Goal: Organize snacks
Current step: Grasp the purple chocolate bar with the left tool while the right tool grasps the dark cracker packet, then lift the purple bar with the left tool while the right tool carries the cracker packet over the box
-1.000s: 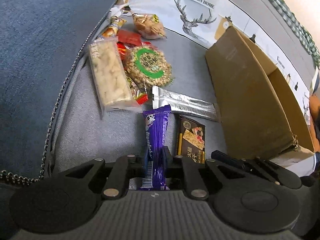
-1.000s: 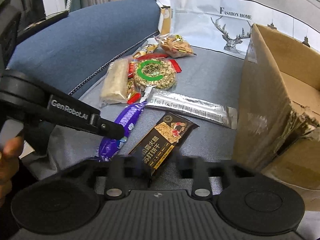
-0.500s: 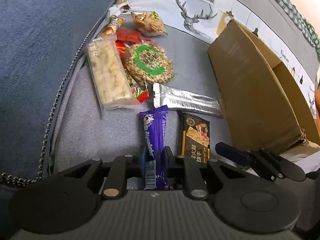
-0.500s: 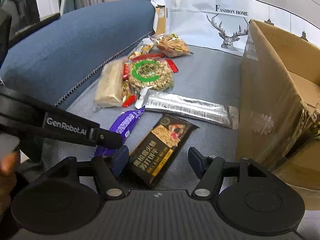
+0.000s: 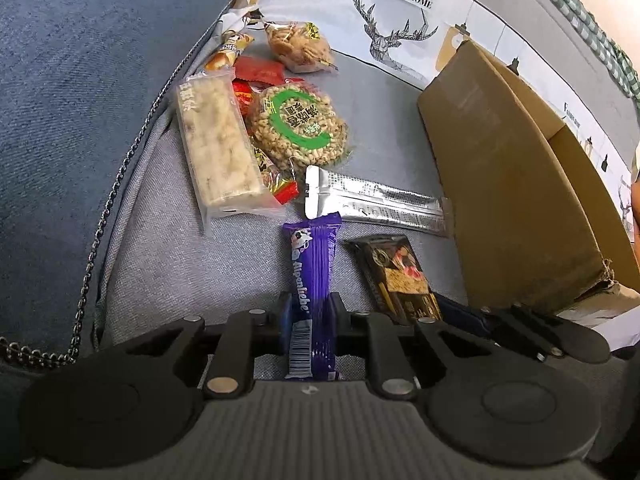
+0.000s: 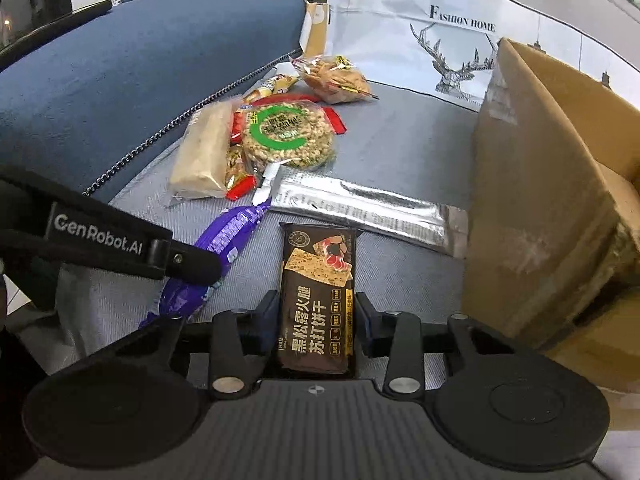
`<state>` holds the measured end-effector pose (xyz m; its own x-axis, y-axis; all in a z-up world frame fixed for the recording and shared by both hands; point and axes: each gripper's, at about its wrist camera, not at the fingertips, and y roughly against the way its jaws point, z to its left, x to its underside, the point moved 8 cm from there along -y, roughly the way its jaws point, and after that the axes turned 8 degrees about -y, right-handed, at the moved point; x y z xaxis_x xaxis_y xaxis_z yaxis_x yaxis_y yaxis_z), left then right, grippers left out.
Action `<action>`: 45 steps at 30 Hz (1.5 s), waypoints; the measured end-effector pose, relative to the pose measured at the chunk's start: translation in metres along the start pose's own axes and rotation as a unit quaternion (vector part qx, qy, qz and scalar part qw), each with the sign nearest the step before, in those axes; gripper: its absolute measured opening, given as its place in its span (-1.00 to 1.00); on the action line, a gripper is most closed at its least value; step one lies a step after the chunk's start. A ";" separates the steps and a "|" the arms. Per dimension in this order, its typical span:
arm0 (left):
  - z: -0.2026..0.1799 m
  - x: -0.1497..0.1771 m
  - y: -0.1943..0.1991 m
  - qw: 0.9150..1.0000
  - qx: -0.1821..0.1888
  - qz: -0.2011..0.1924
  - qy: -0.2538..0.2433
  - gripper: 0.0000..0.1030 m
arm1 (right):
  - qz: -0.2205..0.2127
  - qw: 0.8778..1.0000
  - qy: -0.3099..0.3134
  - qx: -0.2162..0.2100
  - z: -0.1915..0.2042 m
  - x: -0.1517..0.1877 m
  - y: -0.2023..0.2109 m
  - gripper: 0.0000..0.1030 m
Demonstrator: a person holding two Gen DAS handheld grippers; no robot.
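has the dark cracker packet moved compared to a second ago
Yes. In the right wrist view the dark cracker packet has turned from a slant to straight between the right gripper fingers, against the still silver sachet.

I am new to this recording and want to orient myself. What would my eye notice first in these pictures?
Each tool grips a snack: the left tool holds a purple Alpenliebe bar, the right tool a dark cracker pack. Beyond them a snack pile surrounds a round green-labelled cake, with a long silver sachet nearer and an open cardboard box at right.
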<state>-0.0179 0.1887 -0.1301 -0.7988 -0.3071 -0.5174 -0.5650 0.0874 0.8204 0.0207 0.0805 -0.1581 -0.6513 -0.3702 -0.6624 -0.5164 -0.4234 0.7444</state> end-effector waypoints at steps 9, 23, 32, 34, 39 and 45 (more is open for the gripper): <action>-0.005 0.000 0.001 1.000 0.022 0.004 -0.001 -0.71 | 0.035 0.999 0.002 -0.006 0.006 0.010 0.008 -0.20; -0.013 0.003 -0.008 0.999 0.009 0.013 -0.029 -0.69 | 0.026 1.000 -0.009 -0.005 0.001 0.007 0.005 -0.20; -0.014 -0.002 0.000 0.999 0.023 -0.002 -0.024 -0.71 | 0.001 1.000 -0.021 -0.003 -0.006 -0.003 0.017 -0.21; -0.015 -0.001 -0.003 0.999 0.019 0.005 -0.027 -0.71 | 0.009 1.000 -0.025 0.003 -0.009 0.000 0.014 -0.21; -0.014 0.003 -0.009 0.999 0.019 0.020 -0.029 -0.69 | 0.028 0.999 -0.037 0.009 -0.012 0.005 0.005 -0.20; -0.016 0.004 -0.008 0.999 0.019 0.016 -0.037 -0.71 | 0.026 0.999 -0.029 0.010 -0.010 0.005 0.005 -0.21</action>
<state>-0.0127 0.1717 -0.1349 -0.8290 -0.2321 -0.5089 -0.5453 0.1330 0.8276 0.0207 0.0686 -0.1584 -0.7089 -0.3420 -0.6168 -0.4910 -0.3884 0.7798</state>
